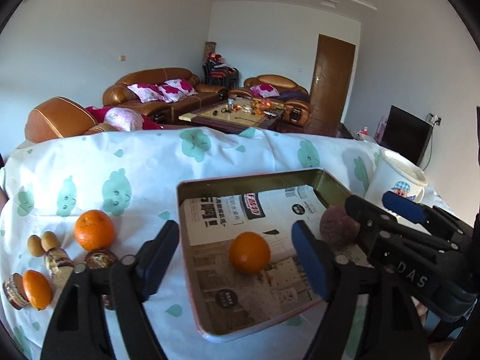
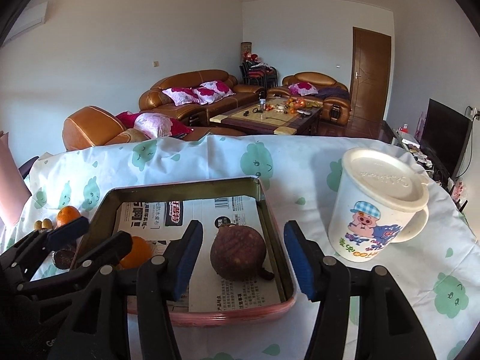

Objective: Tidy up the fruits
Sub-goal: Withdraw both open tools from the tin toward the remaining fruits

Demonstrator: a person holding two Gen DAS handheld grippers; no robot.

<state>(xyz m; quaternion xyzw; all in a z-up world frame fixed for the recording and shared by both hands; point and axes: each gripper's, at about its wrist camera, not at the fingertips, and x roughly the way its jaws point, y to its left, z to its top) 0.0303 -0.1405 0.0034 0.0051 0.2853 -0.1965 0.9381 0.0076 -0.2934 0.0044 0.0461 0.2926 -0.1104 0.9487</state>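
Observation:
A pink tin tray (image 1: 192, 270) lined with printed paper holds an orange (image 1: 249, 252) and a dark wrinkled passion fruit (image 1: 338, 227). My left gripper (image 1: 237, 261) is open and empty, its jaws either side of the orange, just above the tray. My right gripper (image 2: 241, 261) is open and empty around the passion fruit (image 2: 238, 253) in the tray (image 2: 210, 315). The right gripper also shows in the left wrist view (image 1: 375, 210). The left gripper shows in the right wrist view (image 2: 90, 240), partly hiding the orange (image 2: 136, 252).
Left of the tray on the cloud-print cloth lie two oranges (image 1: 94, 229) (image 1: 37, 289), two small longans (image 1: 43, 243) and several wrapped snacks (image 1: 100, 258). A lidded cartoon mug (image 2: 372, 207) stands right of the tray. Sofas and a coffee table are behind.

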